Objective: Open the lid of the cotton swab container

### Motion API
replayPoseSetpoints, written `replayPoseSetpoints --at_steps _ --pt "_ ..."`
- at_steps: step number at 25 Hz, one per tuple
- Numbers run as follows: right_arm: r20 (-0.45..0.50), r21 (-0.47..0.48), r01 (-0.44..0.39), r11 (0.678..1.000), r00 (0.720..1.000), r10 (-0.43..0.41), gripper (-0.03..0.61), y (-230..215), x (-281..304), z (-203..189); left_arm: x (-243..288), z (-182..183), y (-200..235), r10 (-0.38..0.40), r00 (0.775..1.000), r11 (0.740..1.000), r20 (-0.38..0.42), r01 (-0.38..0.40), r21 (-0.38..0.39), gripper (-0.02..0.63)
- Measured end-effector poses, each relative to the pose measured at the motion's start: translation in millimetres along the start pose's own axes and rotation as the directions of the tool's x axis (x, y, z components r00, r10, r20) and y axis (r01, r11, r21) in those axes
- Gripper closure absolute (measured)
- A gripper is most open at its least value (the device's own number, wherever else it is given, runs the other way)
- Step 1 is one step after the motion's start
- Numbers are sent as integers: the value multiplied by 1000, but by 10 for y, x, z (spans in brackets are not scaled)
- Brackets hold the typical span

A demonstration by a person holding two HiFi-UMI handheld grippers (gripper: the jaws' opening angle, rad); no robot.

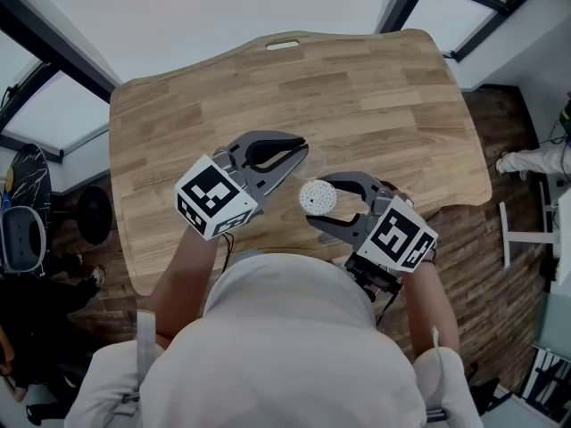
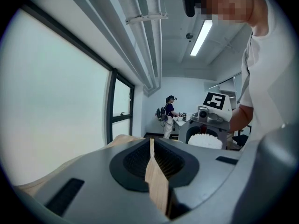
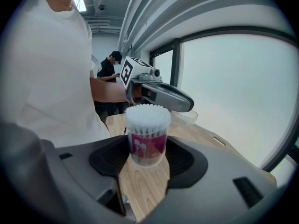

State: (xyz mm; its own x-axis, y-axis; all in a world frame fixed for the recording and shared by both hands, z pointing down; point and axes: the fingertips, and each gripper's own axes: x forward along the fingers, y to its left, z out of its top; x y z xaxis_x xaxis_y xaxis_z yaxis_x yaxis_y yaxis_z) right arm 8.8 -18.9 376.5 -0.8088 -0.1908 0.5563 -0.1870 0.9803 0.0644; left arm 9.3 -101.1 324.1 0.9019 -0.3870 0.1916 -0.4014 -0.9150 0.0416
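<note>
**A:** Where is the cotton swab container (image 3: 148, 141) right now?

**B:** It's in your right tool (image 1: 319, 205). The jaws stand wide and the ribbed black pads press on either side of it. It is a small clear plastic cylinder, upright, with a magenta label (image 3: 148, 143) round its wall. The top is uncovered, and the white swabs (image 3: 148, 115) show as a tight, bumpy dome of fluffy tips.

**A:** And the lid (image 3: 190, 116)?

**B:** It's off. It is a shallow round cap of clear plastic at the tip of your left tool (image 2: 152, 146), just above the desk (image 1: 375, 105). That tool's jaws are drawn almost together, with only a thin slit between the smooth grey shells. They seem to nip the lid by its rim.

**A:** What's underneath?

**B:** Pale wood with long straight grain and a softly curved edge. You're holding the container over its near edge, close to your body.
</note>
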Motion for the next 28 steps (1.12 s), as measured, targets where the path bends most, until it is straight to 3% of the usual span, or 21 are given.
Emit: replayPoseSetpoints --at_steps 13,28 --pt "-28 12 -3 1000 1000 3 328 38 -2 -109 -56 70 -32 1 999 1000 36 -2 20 580" --pt "-37 36 46 998 998 -45 328 -80 -129 -207 -257 152 147 80 992 997 93 -80 -12 600"
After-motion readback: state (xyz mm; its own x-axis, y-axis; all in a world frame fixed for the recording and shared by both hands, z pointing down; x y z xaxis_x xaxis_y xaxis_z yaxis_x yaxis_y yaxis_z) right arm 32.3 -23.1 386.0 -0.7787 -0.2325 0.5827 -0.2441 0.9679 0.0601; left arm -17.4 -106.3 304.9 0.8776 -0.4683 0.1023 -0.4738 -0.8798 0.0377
